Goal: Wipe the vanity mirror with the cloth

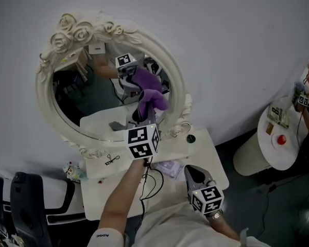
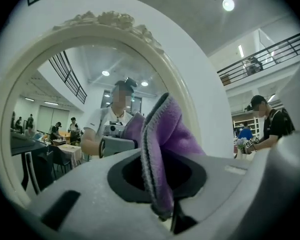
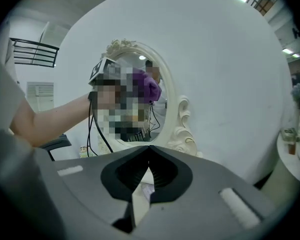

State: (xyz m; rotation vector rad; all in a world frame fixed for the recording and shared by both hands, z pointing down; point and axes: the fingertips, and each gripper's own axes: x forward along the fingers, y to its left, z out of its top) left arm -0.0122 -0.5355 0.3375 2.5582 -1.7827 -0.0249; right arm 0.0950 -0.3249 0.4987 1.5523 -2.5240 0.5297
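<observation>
Jaws of the left gripper are pressed together on the lower edge of the purple cloth, which stands up from them at the right half of the vanity mirror. I cannot be sure it presses the glass. The oval mirror stands directly ahead, long axis roughly upright, with most of the glass to the cloth's left. The right gripper, tips together on nothing, hangs low over the table, well back. The sleeve print is too small to read.
</observation>
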